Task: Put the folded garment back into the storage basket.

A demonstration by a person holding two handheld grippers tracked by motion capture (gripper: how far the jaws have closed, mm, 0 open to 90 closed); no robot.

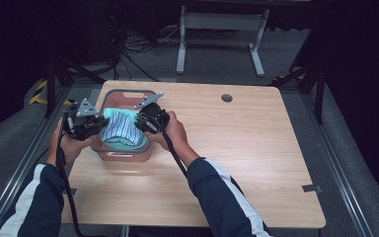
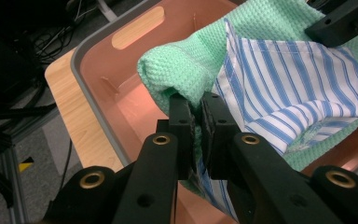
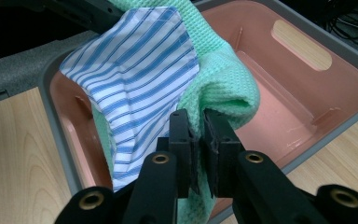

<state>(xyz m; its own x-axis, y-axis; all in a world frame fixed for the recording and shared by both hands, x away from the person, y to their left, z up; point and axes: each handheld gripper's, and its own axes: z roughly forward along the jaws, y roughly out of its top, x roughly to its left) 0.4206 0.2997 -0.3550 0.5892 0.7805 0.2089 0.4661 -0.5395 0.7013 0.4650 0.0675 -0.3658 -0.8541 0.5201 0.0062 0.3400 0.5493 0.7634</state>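
Item one: a pink bin (image 1: 128,154) with a grey rim and slot handles, which we find on the wooden table (image 1: 237,148) directly beneath both tools. Its pink floor shows bare on the side away from each camera.

Item two: a mint-green waffle-weave cloth (image 2: 186,70), hanging over and into the bin, bunched in a fold.

Item three: a blue-and-white striped cloth (image 2: 289,88), lying against the green cloth, its lower edge dropping inside the bin walls.

We hold the left hand-held gripper (image 2: 198,121) with its jaws pressed nearly together on the bundle, pinching the green fold where the striped edge meets it. In the high view this left hand-held gripper (image 1: 96,126) sits at the bin's left side.

We hold the right hand-held gripper (image 3: 199,133) with jaws likewise clamped narrow on the green cloth, the striped panel rising just to the left of its jaws. In the high view the right hand-held gripper (image 1: 143,122) is at the bin's right side, the cloths stretched between the two tools above the bin.
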